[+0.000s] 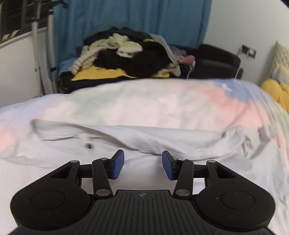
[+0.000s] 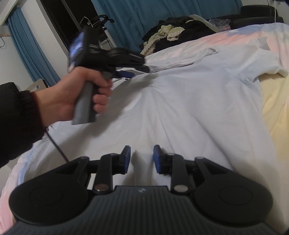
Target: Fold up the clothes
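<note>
Above the white shirt (image 2: 180, 101), both grippers (image 1: 143, 165) (image 2: 141, 159), fingers apart.

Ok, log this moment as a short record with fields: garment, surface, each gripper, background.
garment: white shirt spread on the bed, wrinkled, one sleeve out toward the far side
surface: bed cover with pale pink, blue and green patches
left gripper: open, empty, low over the shirt's near part
right gripper: open, a raised fold of the shirt between its fingers, not clamped
left hand: wrapped around the left gripper's grey handle, black sleeve at the wrist
background: pile of clothes in black, cream and yellow beyond the bed, blue curtain behind it
</note>
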Available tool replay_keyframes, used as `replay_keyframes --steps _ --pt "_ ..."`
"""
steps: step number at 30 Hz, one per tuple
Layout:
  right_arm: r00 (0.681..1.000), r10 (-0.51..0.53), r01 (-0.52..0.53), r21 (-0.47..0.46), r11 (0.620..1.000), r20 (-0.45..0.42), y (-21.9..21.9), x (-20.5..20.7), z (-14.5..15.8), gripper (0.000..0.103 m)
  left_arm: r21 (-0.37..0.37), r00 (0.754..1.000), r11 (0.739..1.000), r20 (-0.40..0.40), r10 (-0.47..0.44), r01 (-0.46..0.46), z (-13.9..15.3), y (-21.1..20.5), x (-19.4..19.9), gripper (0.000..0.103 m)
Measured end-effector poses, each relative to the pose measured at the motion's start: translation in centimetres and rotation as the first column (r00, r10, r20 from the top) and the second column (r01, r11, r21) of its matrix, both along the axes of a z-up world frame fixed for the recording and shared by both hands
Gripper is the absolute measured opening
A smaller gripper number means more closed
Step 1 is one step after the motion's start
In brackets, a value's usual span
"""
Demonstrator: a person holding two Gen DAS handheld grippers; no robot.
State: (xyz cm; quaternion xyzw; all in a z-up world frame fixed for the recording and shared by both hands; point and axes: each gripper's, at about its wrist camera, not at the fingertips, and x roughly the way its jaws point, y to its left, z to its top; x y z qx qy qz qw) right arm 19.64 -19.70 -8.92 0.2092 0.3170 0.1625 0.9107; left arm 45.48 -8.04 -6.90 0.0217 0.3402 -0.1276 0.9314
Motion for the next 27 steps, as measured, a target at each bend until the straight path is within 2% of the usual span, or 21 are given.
replay_keyframes --steps 4,8,12,15,17,20,24,27 --pt "1.0 -0.002 0.002 -0.005 1.0 0.005 -0.2 0.2 -0.2 0.03 0.032 0.998 0.998 0.029 0.049 -0.05 -1.2 -1.2 2.7 0.051" --pt "1.0 0.003 -0.003 -0.011 1.0 0.022 -0.5 0.5 -0.3 0.03 0.048 0.99 0.994 0.105 0.096 -0.102 -1.4 -1.5 4.7 0.052" --pt "0.998 0.022 -0.02 -0.035 0.999 0.052 -0.5 0.3 -0.3 0.03 -0.029 0.985 0.992 0.125 0.123 -0.12 -0.5 -1.0 3.9 0.052" --pt "0.997 0.034 -0.029 -0.07 0.997 0.072 -0.4 0.1 0.1 0.03 -0.028 0.985 0.997 0.156 0.075 -0.071 0.8 -1.1 1.2 0.06" --pt "0.995 0.031 -0.025 -0.071 0.997 0.091 -0.6 -0.2 0.6 0.03 -0.06 0.983 0.997 0.173 0.066 -0.056 1.7 -0.6 -1.5 0.067" --pt "0.992 0.025 -0.01 -0.119 0.993 0.124 -1.1 -1.0 1.6 0.03 -0.095 0.983 0.995 0.173 0.056 -0.04 2.9 0.3 -5.7 0.068" --pt "0.982 -0.01 0.046 -0.187 0.981 0.189 -1.7 -2.6 3.2 0.03 -0.077 0.979 0.993 0.176 0.101 -0.088 4.4 2.0 -12.6 0.084" --pt "0.979 -0.036 0.079 -0.21 0.974 0.202 -2.0 -3.7 3.8 0.03 -0.058 0.977 0.991 0.165 0.132 -0.124 5.5 3.4 -17.8 0.084"
